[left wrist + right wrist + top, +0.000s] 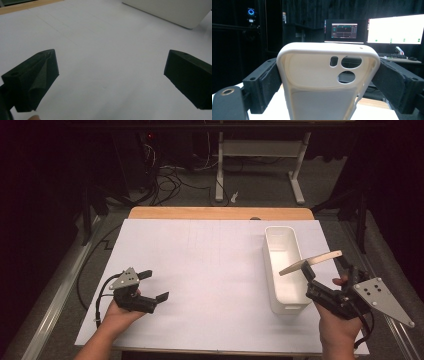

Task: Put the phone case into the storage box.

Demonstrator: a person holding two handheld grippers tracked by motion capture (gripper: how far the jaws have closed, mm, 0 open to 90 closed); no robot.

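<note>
A cream phone case (311,262) with camera cut-outs is held flat in the air by my right gripper (309,269), just over the right rim of a white rectangular bin (283,268). In the right gripper view both black jaws press the sides of the phone case (324,82), its inner side facing the camera. At the table's left my left gripper (154,285) rests low over the white sheet (210,270), open with nothing between its jaws. The left gripper view shows the two jaws wide apart around my left gripper's midpoint (111,66) and a corner of the bin (172,11).
The white sheet covers most of a wooden table (220,213). Beyond the table are a desk frame (260,165) and cables on the floor (165,182). Lit monitors (372,31) stand far off in the right gripper view.
</note>
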